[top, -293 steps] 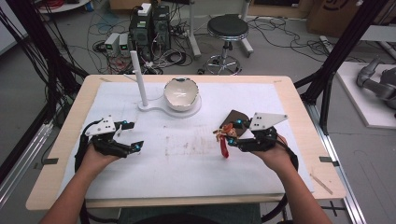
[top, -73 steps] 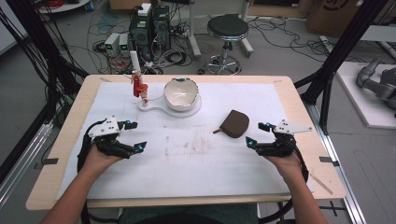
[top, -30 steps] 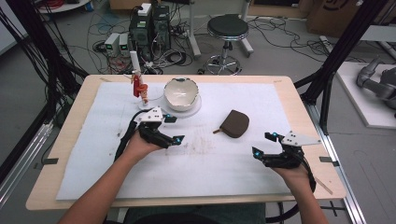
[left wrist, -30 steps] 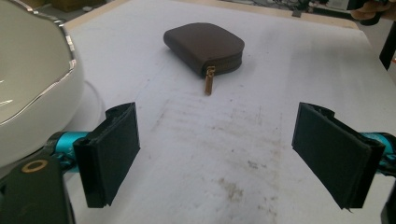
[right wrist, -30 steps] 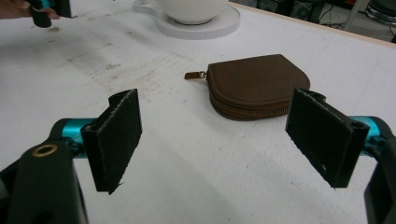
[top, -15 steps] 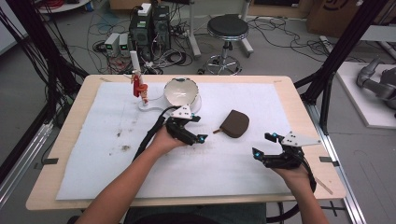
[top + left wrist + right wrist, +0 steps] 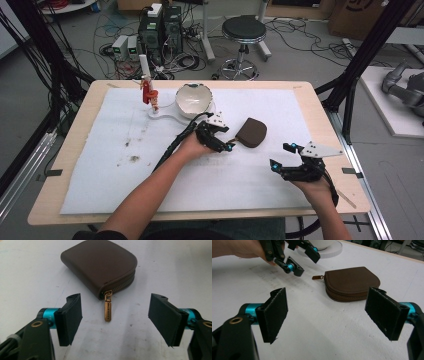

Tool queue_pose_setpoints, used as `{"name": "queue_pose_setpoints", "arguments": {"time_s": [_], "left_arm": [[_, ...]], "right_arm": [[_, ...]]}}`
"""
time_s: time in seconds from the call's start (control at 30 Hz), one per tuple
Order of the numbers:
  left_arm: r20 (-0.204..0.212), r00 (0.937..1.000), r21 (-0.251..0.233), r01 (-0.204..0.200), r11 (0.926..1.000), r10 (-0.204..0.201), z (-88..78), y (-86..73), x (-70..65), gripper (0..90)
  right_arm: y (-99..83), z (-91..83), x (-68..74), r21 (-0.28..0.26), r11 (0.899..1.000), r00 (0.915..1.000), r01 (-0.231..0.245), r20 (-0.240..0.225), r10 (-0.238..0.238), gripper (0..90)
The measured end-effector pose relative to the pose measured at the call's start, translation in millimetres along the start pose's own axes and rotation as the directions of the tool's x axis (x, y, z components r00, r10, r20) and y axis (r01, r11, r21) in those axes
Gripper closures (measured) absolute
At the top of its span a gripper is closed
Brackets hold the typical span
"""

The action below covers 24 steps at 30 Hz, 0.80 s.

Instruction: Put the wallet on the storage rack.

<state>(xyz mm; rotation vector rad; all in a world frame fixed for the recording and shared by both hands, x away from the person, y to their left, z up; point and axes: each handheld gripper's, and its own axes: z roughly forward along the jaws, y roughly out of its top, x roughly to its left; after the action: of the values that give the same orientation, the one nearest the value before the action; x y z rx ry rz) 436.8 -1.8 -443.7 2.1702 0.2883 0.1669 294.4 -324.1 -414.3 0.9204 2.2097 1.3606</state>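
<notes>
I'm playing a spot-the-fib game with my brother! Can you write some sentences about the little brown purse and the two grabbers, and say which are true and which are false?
1. The brown purse is zipped shut. True.
2. The left gripper is squeezing the zipper pull. False: its jaws stand open on either side of the pull, not touching it.
3. The right gripper is open and holds nothing. True.
4. The purse sits inside the white bowl. False: it lies flat on the white table cover, apart from the bowl.
5. A red thing hangs on the white stand beside the bowl. True.

Left gripper (image 7: 225, 141) reaches far forward, jaws spread; right gripper (image 7: 281, 156) hovers near, jaws spread.
</notes>
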Motion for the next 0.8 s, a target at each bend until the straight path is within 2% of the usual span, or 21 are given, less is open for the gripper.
{"name": "queue_pose_setpoints", "arguments": {"time_s": [0.17,0.33,0.4,0.53,0.63,0.8], "left_arm": [[-0.008,1.0,0.02,0.002,0.9998,-0.002,9.2,-1.1,1.4,38.0],[-0.036,0.9989,0.029,0.029,0.9991,-0.028,14.3,-3.5,4.4,44.8],[-0.041,0.9989,0.039,0.026,0.9989,-0.024,16.0,-3.8,3.8,50.5],[-0.047,0.9987,0.069,-0.018,0.9975,0.021,18.5,-2.5,-0.4,62.7],[-0.041,0.9991,0.068,-0.008,0.9977,0.01,18.8,-2.5,-2.0,68.0],[-0.038,0.9991,0.077,-0.015,0.9969,0.018,18.9,-1.4,-4.3,73.8]], "right_arm": [[0.4,0.8,0.4,0.001,1.0,1.0,0.0,-0.005,0.0,18.8],[0.3,2.2,-0.6,0.001,1.0,1.0,0.005,-0.006,-0.005,18.7],[0.1,2.4,-0.2,0.005,1.0,1.0,0.0,-0.009,0.0,18.7],[0.2,2.4,0.2,0.004,1.0,1.0,0.001,-0.007,-0.001,18.7],[0.2,2.7,-0.1,0.003,1.0,1.0,0.007,-0.006,-0.007,18.7],[0.2,3.0,1.0,0.009,1.0,1.0,0.006,-0.007,-0.006,18.7]]}}
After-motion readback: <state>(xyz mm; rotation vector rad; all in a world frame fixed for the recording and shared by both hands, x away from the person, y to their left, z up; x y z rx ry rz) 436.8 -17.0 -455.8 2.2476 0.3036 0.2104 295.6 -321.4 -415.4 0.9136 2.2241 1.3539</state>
